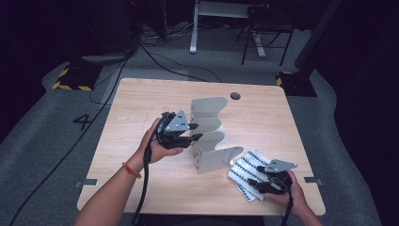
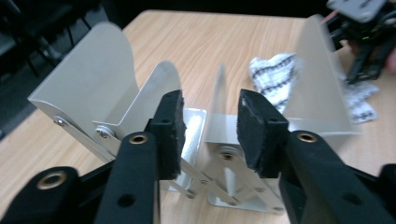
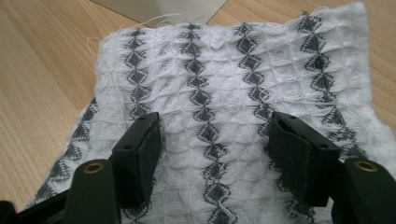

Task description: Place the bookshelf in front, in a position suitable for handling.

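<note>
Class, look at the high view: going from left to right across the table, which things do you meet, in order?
Left tongs → metal divider rack → patterned white cloth → right tongs.

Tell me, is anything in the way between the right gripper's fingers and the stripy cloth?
Nothing visible is. The right gripper is right over the white cloth with grey stripes, its fingers open on either side of a stripe. The metal rack stands off to the side, by the left gripper.
</note>
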`<state>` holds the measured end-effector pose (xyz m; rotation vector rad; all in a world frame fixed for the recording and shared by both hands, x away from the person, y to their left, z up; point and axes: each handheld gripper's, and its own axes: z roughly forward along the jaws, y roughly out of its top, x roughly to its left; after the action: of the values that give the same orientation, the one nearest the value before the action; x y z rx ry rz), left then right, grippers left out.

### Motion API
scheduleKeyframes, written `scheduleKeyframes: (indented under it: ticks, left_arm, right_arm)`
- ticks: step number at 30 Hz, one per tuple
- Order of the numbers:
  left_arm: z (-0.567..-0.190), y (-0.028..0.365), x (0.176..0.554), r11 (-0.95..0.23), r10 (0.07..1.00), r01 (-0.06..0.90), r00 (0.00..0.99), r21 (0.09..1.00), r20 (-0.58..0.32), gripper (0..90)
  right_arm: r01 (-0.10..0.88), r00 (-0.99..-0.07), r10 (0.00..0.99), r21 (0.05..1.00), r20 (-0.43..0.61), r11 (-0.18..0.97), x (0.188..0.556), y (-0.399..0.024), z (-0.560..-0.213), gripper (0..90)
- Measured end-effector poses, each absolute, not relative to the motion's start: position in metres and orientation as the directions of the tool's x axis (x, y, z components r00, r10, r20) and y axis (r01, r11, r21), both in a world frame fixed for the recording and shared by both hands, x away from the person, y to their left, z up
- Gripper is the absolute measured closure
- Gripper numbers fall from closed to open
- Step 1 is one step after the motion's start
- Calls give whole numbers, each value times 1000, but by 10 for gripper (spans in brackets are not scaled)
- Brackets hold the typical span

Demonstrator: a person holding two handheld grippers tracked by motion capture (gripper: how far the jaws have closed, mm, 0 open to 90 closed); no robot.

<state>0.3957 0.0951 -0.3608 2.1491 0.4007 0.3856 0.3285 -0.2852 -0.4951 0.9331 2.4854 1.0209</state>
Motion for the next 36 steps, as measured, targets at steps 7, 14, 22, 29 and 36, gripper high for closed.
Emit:
scheduleKeyframes:
  ticks: [7, 14, 22, 29, 36]
  left_arm:
    - [-376, 81, 417, -565, 395, 173, 915, 807, 81, 649]
    - [-383, 73, 417, -564, 365, 179, 930, 806, 49, 822]
    - [-385, 78, 401, -530, 413, 216, 910, 820, 27, 883]
    - [-386, 83, 372, -519, 437, 215, 898, 827, 41, 889]
    - [-390, 82, 368, -474, 455, 205, 889, 856, 39, 889]
  right_arm:
    - [433, -769, 638, 706, -35, 561, 326, -286, -494, 359]
    - [384, -801, 595, 705, -67, 597, 318, -278, -490, 348]
    - [375, -800, 596, 724, -63, 580, 313, -280, -483, 344]
    - [386, -807, 588, 703, -56, 597, 313, -275, -484, 305]
    - [376, -819, 570, 696, -59, 612, 309, -259, -483, 220]
